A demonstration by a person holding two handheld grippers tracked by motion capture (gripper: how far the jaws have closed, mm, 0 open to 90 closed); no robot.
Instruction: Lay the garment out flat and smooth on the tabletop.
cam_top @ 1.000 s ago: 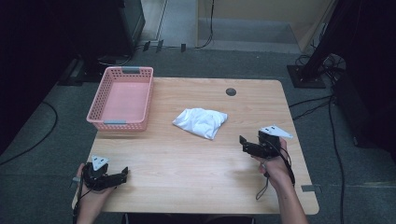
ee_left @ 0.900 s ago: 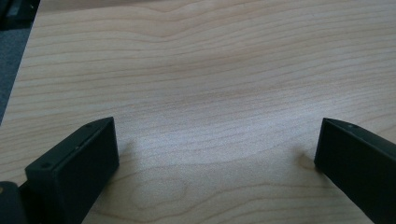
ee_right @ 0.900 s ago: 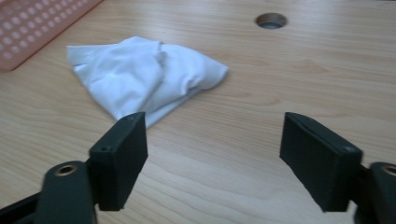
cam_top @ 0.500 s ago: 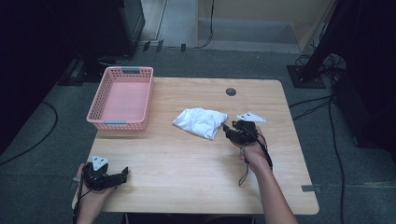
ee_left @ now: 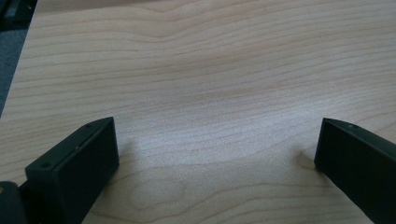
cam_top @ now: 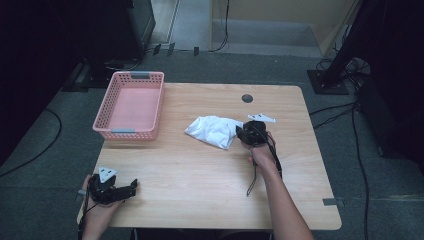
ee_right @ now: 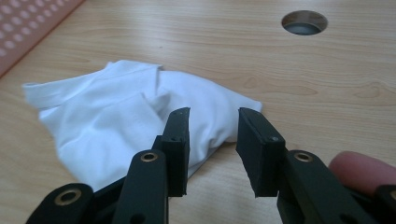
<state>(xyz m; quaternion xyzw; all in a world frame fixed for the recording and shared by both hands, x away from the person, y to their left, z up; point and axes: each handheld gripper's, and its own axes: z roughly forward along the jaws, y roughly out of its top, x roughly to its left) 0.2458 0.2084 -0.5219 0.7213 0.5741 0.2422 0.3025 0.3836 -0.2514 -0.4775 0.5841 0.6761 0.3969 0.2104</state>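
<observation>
While the right gripper (cam_top: 244, 134) sits at the white cloth (cam_top: 212, 131) near the middle of the table (cam_top: 200, 170), seen from the high view, the pink basket (cam_top: 131, 105) waits at the far left corner and the left gripper (cam_top: 122, 190) rests near the near left corner, well apart from both.

From the left gripper view, its jaws stand wide over bare wood, with nothing between them.

From the right gripper view, the jaws have just been closing and now stand narrow, the cloth's (ee_right: 116, 121) nearest bulging edge just ahead of their tips and, as far as I can tell, not yet pinched. To do this grasp well, I think the gripper should push a little deeper so a thick fold sits between the jaws, then close fully before lifting; a thin edge could slip free.
</observation>
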